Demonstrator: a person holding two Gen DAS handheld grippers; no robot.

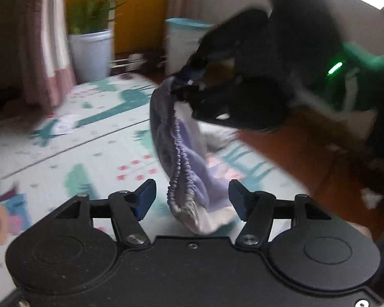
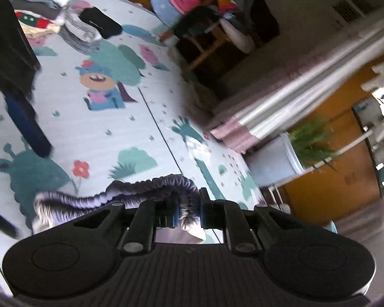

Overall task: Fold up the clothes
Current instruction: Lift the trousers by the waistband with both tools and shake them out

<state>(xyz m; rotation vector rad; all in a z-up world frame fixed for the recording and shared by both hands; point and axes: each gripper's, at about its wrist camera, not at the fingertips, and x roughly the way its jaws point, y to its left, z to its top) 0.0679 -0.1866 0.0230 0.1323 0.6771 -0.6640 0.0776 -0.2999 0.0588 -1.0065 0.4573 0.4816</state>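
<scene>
A lilac garment with a gathered elastic waistband (image 1: pixel 184 158) hangs in the air over a patterned play mat (image 1: pixel 94 153). In the left wrist view the right gripper (image 1: pixel 189 81) is shut on the top of the waistband and holds it up. My left gripper (image 1: pixel 192 199) is open, its blue pads (image 1: pixel 147 198) on either side of the garment's lower end, not closed on it. In the right wrist view the right gripper (image 2: pixel 188 211) is shut on the ruffled waistband (image 2: pixel 151 189), which trails off to the left.
A white planter with a green plant (image 1: pixel 91 48) and a white bin (image 1: pixel 184 43) stand past the mat's far edge. Pink curtains (image 1: pixel 48 51) hang at left. Stacks of folded clothes (image 2: pixel 48 7) lie on the mat. A wooden chair (image 2: pixel 204 41) stands beside it.
</scene>
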